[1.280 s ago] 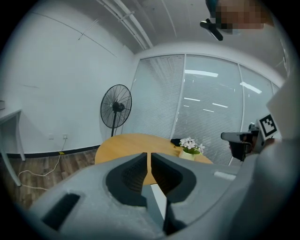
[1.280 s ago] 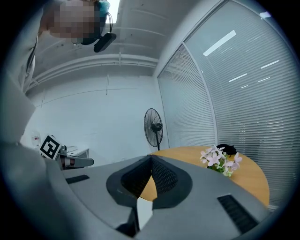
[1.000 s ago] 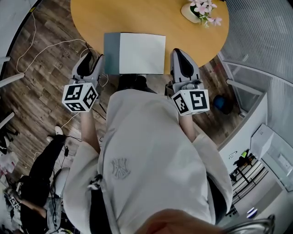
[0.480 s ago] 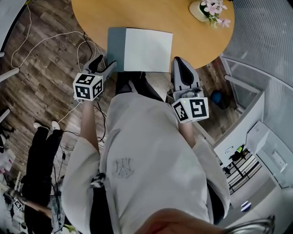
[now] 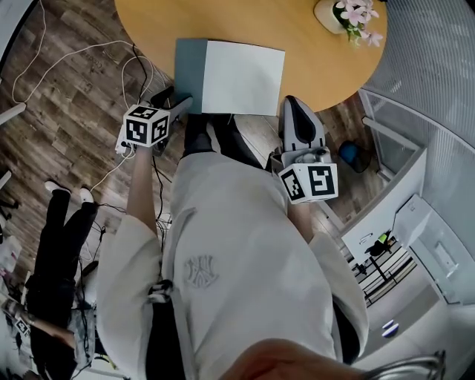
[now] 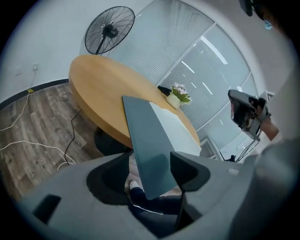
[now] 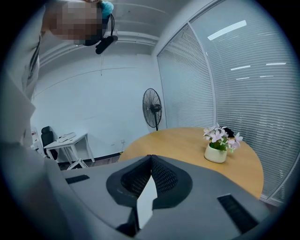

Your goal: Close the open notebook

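The notebook [image 5: 243, 78] was left lying open at the near edge of the table [image 5: 245, 18], grey cover [image 6: 143, 136] on the left and white page on the right. The left gripper [image 6: 151, 161] was held at the cover's near left corner. Its jaws were spread wide with the cover's near end sat between them, close to the right jaw and with a clear gap on the other side, so not pinched. The right gripper [image 7: 150, 159] was held off the table, just near-right of the notebook, with its jaws pressed together and nothing gripped.
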Motion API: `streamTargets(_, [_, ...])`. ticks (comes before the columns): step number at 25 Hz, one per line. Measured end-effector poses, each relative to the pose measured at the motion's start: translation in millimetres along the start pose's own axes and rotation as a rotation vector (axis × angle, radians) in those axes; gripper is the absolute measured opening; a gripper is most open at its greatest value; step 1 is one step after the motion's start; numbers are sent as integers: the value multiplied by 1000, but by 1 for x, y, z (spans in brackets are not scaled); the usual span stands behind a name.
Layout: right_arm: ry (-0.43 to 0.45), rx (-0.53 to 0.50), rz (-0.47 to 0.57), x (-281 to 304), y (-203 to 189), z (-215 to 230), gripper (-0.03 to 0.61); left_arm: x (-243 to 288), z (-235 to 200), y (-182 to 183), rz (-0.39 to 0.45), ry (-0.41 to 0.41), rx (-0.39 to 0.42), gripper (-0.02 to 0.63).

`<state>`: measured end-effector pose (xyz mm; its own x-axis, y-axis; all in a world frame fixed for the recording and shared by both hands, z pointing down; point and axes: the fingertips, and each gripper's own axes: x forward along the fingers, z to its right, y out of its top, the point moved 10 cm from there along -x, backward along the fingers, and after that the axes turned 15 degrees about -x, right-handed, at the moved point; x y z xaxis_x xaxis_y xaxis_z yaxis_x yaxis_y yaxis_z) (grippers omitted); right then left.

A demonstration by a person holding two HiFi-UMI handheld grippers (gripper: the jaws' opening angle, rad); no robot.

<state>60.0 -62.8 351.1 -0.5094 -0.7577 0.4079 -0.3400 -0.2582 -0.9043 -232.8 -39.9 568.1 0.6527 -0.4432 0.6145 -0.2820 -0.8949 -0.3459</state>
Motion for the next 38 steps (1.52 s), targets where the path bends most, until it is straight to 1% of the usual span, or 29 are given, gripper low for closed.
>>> streamTargets(5, [3, 11, -20, 2, -6, -2, -6, 8, -4, -3, -50, -29, 3, 282])
streamTargets(10, [7, 17, -31, 0, -11, -1, -6, 11, -7, -4, -62, -47, -8, 266])
streamTargets(13, [6, 16, -27, -2, -12, 1, -6, 9, -5, -4, -62, -51, -1, 249])
streamTargets(20, [4, 12, 0, -7, -10, 5, -6, -3, 3, -5, -9, -29, 7, 206])
streamTargets(26, [2, 14, 16, -15, -11, 4, -6, -16, 15, 0, 12, -19, 34, 159])
streamTargets(32, [0, 17, 41, -22, -10, 8, -6, -24, 33, 2, 65, 11, 93, 122])
streamTargets(35, [-4, 18, 54, -25, -9, 10, -6, -29, 43, 3, 84, 18, 101, 93])
streamTargets(38, [-9, 21, 66, -27, -10, 16, -6, -32, 55, 6, 87, 25, 98, 80])
